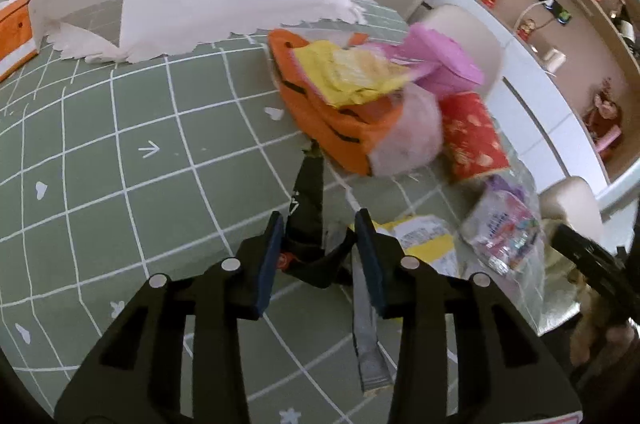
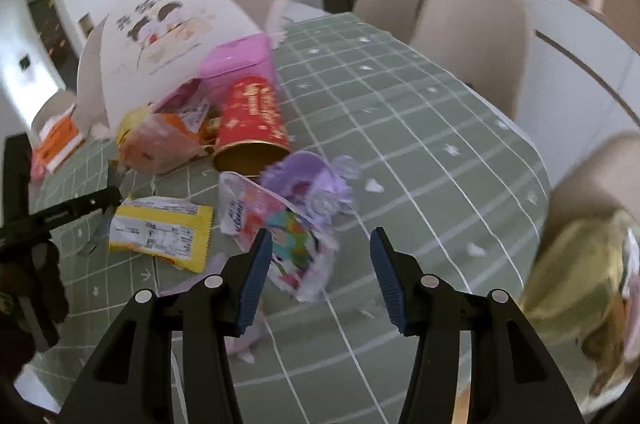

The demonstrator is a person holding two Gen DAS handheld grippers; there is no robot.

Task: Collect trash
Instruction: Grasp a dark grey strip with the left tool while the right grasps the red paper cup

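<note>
The left gripper (image 1: 318,224) has its fingers partly closed on a crumpled black wrapper (image 1: 308,200), which sits between the blue pads and stretches forward from them over the green checked tabletop (image 1: 120,144). Ahead and slightly right of those fingers lies an orange container (image 1: 340,120) stuffed with a yellow wrapper (image 1: 352,76) and pink packaging. The right gripper (image 2: 320,244) holds its fingers wide apart, empty, above the tabletop; a colourful torn packet (image 2: 280,224) lies just ahead of the left finger, a yellow snack wrapper (image 2: 160,228) further left, and a red tin (image 2: 252,120) on its side beyond.
</note>
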